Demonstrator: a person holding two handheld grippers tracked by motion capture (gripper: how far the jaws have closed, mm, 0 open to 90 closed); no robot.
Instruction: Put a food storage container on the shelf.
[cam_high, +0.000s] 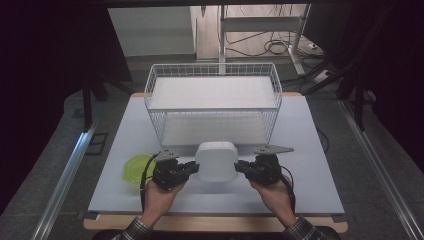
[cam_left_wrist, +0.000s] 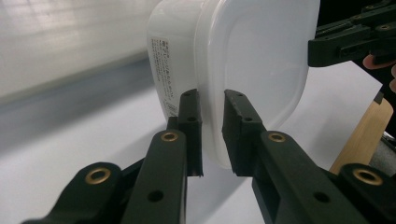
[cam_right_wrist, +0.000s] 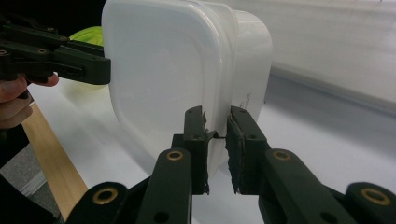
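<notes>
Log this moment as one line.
left gripper: shut on tub rim | right gripper: shut on tub rim | tub: before basket

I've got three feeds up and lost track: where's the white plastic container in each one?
High view: white container at bottom centre, between the left gripper and right gripper.
Left gripper view: top centre, rim between the jaws.
Right gripper view: upper centre.
Shared landmark: its rim.

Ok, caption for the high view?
Both grippers, left and right, clamp a white container before the wire basket.
</notes>
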